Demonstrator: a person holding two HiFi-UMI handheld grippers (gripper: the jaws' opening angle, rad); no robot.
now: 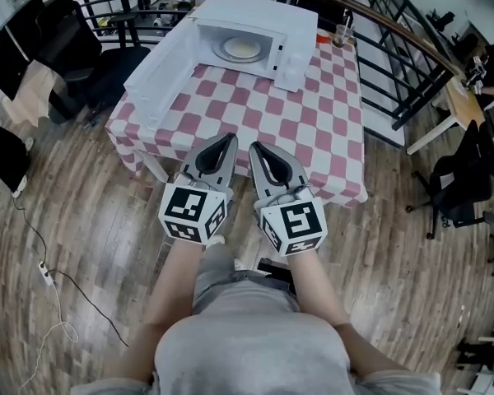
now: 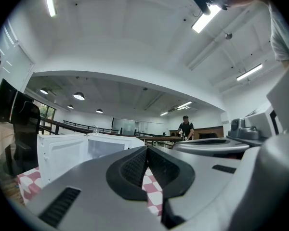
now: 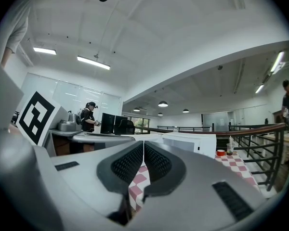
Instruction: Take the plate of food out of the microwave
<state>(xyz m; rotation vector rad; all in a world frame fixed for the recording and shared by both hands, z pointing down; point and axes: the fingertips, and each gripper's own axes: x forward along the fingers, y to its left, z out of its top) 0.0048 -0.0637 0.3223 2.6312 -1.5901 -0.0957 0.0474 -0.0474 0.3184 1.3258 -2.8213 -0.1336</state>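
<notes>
Head view gives me the layout: the microwave door hangs wide open at the left, so nothing blocks the way in. My left gripper sits over the near edge of the table, its jaws clenched together. The left gripper view confirms there is nothing between the pads. The plate lies flat inside the microwave, at the far side of the checkered cloth and well apart from both tools. My right gripper is just beside the left one, likewise pressed shut and empty. To do this reach well, I judge I should spread both sets of jaws before I get to the opening. Then I would go in low and level and take the plate by its rim on opposite sides, so the food rides flat. I would keep clear of the door on the left and of the cup standing beside the microwave on the right.
</notes>
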